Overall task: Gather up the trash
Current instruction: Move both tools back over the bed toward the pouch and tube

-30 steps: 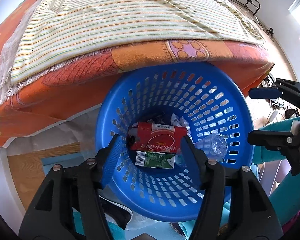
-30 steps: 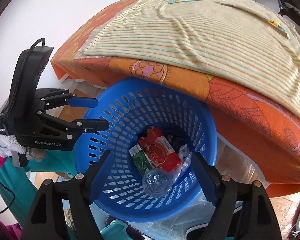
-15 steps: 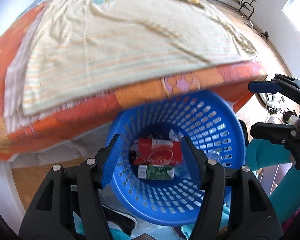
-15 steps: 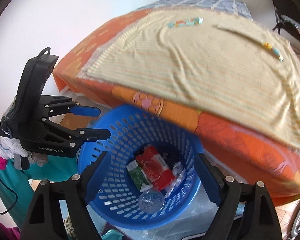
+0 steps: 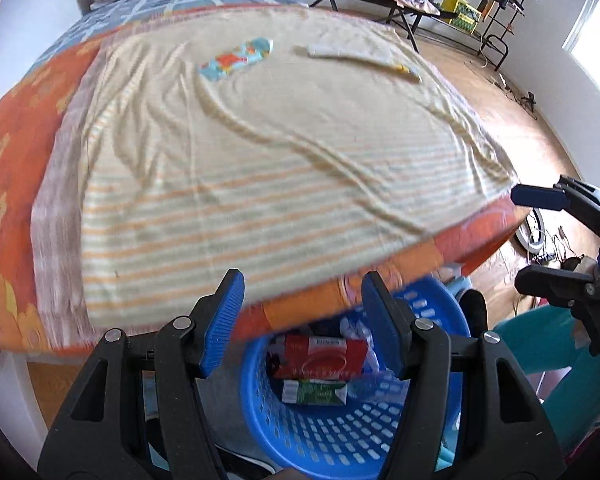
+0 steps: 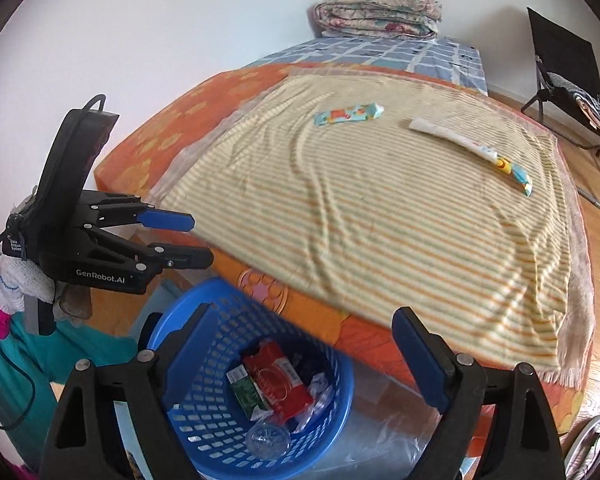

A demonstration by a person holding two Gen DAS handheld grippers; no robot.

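Observation:
A blue perforated basket (image 5: 380, 432) (image 6: 216, 436) stands on the floor by the bed's near edge. It holds a red carton (image 5: 320, 358) (image 6: 278, 384), a green carton (image 5: 314, 392) (image 6: 246, 394) and a clear plastic bottle (image 6: 267, 436). Two wrappers lie far back on the striped blanket: a light-blue patterned one (image 5: 236, 58) (image 6: 350, 114) and a long white one (image 5: 360, 56) (image 6: 472, 148). My left gripper (image 5: 302, 320) (image 6: 176, 240) is open and empty above the basket. My right gripper (image 6: 300, 360) (image 5: 540, 236) is open and empty beside it.
The bed carries a striped blanket (image 6: 380, 208) over an orange cover (image 5: 8, 168). A folded quilt (image 6: 380, 16) lies at its far end. A black folding chair (image 6: 568, 68) stands on the wooden floor at the right. Clear plastic sheeting (image 6: 380, 440) lies under the basket.
Both grippers have risen and tilted up from looking into the basket. The bed top with the two wrappers has come into view and the basket has dropped to the bottom of both views.

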